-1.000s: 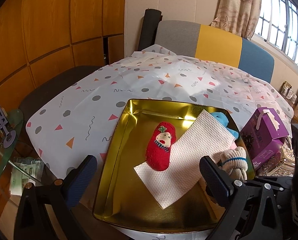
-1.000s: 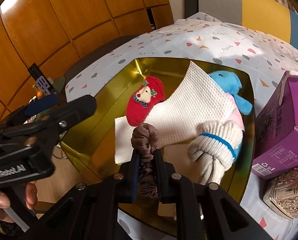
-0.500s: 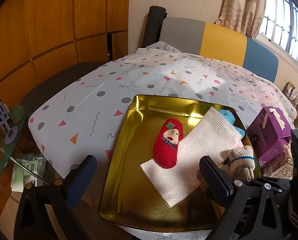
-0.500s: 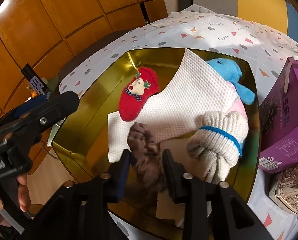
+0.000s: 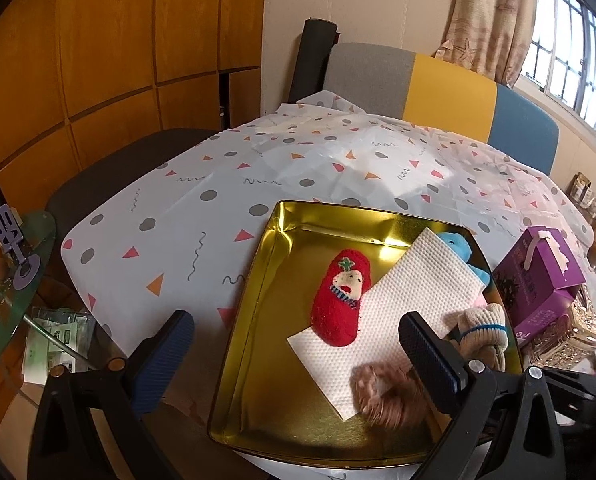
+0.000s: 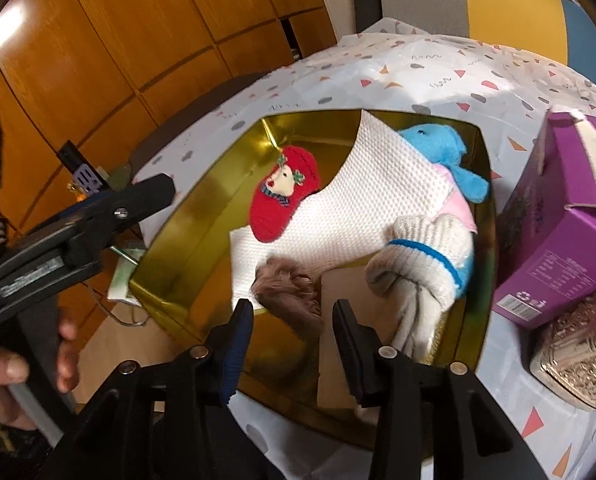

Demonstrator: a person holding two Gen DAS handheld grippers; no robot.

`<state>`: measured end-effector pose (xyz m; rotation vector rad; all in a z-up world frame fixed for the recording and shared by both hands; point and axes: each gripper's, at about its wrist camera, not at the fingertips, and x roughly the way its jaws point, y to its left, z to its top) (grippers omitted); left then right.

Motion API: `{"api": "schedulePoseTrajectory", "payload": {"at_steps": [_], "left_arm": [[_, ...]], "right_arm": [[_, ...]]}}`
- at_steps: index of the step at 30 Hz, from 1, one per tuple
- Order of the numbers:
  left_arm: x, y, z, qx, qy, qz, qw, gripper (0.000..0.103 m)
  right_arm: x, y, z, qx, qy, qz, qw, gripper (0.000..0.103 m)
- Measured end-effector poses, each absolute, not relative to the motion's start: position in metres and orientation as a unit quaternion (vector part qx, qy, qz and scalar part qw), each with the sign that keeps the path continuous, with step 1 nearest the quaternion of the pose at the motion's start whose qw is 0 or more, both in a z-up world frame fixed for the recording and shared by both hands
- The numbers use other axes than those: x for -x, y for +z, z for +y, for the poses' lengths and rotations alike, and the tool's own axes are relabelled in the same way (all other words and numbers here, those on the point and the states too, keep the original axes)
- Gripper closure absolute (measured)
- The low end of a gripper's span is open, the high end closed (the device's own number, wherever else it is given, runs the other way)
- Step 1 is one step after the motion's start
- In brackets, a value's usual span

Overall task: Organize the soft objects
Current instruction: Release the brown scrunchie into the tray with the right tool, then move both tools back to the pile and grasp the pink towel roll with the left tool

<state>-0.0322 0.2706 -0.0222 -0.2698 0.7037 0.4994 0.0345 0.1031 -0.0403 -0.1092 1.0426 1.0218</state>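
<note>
A gold tin tray (image 5: 257,300) (image 6: 185,220) sits on the patterned tablecloth. In it lie a red sock (image 5: 342,300) (image 6: 283,200), a white paper towel (image 5: 398,312) (image 6: 358,208), a blue plush toy (image 6: 442,148) (image 5: 458,246), a cream knitted sock (image 6: 426,256) (image 5: 484,324) and a brown scrunchie (image 6: 287,288) (image 5: 390,396). My right gripper (image 6: 293,312) is open just above the scrunchie, which lies loose at the towel's near corner. My left gripper (image 5: 293,340) is open and empty over the tray's near left side.
A purple box (image 6: 566,216) (image 5: 538,276) and an ornate metal box (image 6: 578,360) stand right of the tray. A glass side table (image 5: 5,280) with small items is at the left. A striped chair back (image 5: 438,84) is beyond the table.
My right gripper opened and let the brown scrunchie drop into the tray, then drew back a little. My left gripper rose and pulled back slightly.
</note>
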Motion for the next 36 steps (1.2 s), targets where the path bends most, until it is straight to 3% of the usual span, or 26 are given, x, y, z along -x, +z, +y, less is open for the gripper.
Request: {"api": "schedulePoseTrajectory", "payload": {"at_steps": [20,36], "left_arm": [[0.017,0.000,0.231,0.084,0.173,0.334,0.923,0.000],[-0.008,0.014,0.200,0.058,0.107,0.343,0.932,0.000]], "right_arm": [[-0.062,0.025,-0.009,-0.012,0.379,0.370,0.848,0.061],[-0.121,0.036,-0.150,-0.055,0.206,0.341,0.916,0.061]]}}
